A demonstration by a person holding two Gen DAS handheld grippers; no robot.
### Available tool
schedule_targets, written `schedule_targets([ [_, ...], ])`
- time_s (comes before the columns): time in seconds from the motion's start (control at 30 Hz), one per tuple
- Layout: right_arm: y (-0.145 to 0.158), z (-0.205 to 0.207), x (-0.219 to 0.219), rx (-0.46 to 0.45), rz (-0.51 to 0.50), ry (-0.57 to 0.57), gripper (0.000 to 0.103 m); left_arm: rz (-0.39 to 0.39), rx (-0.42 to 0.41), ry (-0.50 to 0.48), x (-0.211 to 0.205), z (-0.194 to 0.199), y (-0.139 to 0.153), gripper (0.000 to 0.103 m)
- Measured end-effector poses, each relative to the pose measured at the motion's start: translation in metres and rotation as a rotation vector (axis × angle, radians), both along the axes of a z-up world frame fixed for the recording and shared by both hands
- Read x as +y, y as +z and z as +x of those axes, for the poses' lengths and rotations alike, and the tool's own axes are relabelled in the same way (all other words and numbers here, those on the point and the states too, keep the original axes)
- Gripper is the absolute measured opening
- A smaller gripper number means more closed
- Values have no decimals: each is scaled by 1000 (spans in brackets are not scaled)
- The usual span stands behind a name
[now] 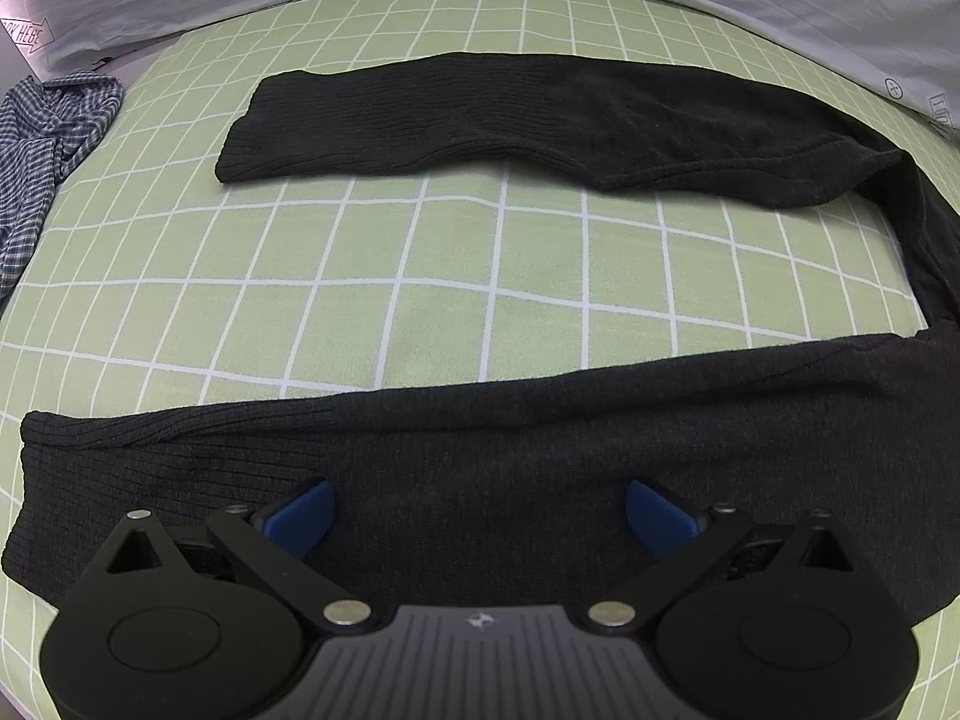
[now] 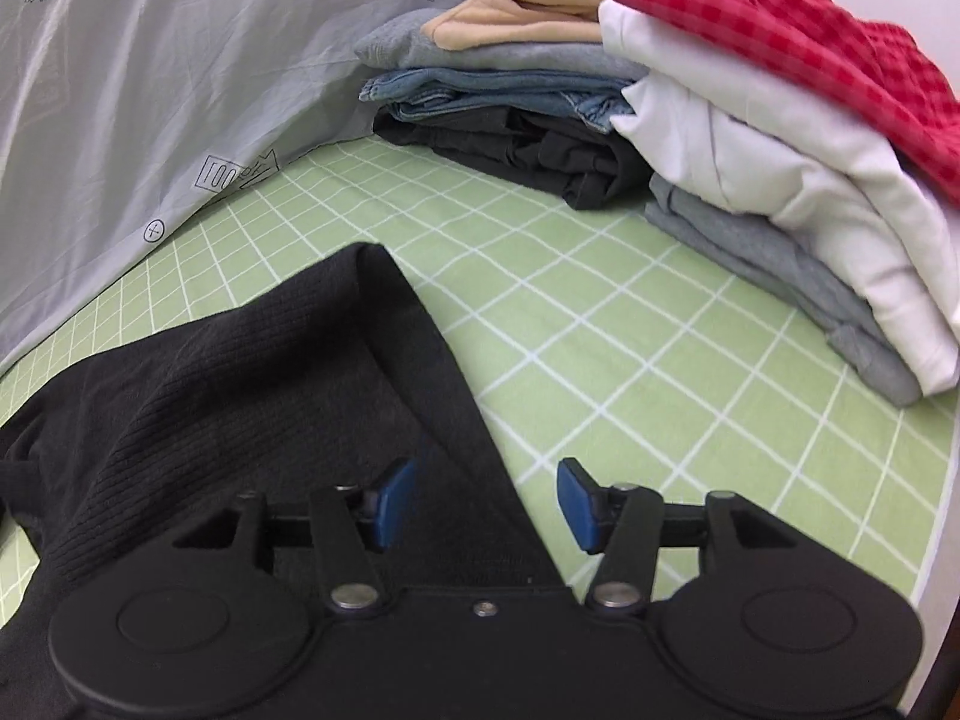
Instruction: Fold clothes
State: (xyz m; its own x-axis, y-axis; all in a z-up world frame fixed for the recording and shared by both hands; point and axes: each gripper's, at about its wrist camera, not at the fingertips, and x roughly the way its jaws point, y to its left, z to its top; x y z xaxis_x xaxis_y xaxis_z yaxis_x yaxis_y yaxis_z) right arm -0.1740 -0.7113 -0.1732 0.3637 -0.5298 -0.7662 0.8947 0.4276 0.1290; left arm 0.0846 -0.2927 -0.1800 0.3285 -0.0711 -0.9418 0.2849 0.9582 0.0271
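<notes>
A black ribbed knit garment (image 1: 480,456) lies flat on the green checked sheet (image 1: 420,276). Its far sleeve or leg (image 1: 510,120) stretches across the back of the left wrist view. My left gripper (image 1: 479,519) is open and empty, hovering over the near part of the garment. In the right wrist view the garment's corner (image 2: 270,372) points away from me. My right gripper (image 2: 486,504) is open and empty, straddling the garment's right edge, with one blue pad (image 2: 393,501) over the cloth and the other (image 2: 579,504) over the sheet.
A grey sheet (image 2: 150,90) with carrot prints hangs at the back. A blue checked shirt (image 1: 42,156) lies crumpled at left. Two stacks of folded clothes stand at the back right, one with jeans (image 2: 492,93), one topped by red checked cloth (image 2: 810,48).
</notes>
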Motion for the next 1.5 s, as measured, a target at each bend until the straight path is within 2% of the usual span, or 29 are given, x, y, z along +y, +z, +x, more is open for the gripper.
schedule_targets([
  [0.17, -8, -1, 14, 32, 12, 25, 64, -1, 4, -6, 0, 0, 0, 103],
  [0.23, -7, -2, 12, 48, 2, 35, 49, -1, 5, -9, 1, -1, 0, 103],
  [0.27, -6, -3, 10, 54, -7, 50, 36, -1, 6, -11, 1, -1, 0, 103],
  [0.3, -5, -4, 8, 60, -15, 64, 11, -1, 6, -12, 1, -2, 0, 103],
  [0.47, 0, -15, -10, 134, -86, 58, 5, -6, 8, -24, 2, -7, -1, 103],
  [0.63, -2, -19, -33, 189, -100, 54, 5, -5, 16, -103, -4, -20, -1, 103],
  [0.73, -1, -3, -19, 295, -180, 100, 13, -7, 11, -96, -5, -25, -1, 103],
  [0.77, 0, 1, -13, 307, -206, 112, 27, -10, 11, -89, -4, -26, 0, 103],
  [0.8, 1, 5, -5, 301, -224, 131, 51, -11, 9, -86, -3, -26, 0, 103],
  [0.87, 3, 10, 8, 266, -250, 157, 75, -11, 5, -81, -3, -29, 0, 103],
  [0.93, 3, 16, 19, 217, -237, 198, 78, -13, 0, -76, -2, -31, 0, 103],
  [1.03, -3, 21, 27, 145, -156, 262, 88, -15, -8, -77, 0, -36, -1, 103],
  [1.17, -15, 15, 35, 112, -103, 284, 97, -21, -20, -75, 4, -43, -1, 103],
  [1.2, -16, 10, 36, 112, -101, 280, 100, -23, -25, -72, 4, -45, -1, 103],
  [1.5, -9, -13, 29, 162, -33, 351, 103, -38, -36, -82, 15, -73, 0, 103],
])
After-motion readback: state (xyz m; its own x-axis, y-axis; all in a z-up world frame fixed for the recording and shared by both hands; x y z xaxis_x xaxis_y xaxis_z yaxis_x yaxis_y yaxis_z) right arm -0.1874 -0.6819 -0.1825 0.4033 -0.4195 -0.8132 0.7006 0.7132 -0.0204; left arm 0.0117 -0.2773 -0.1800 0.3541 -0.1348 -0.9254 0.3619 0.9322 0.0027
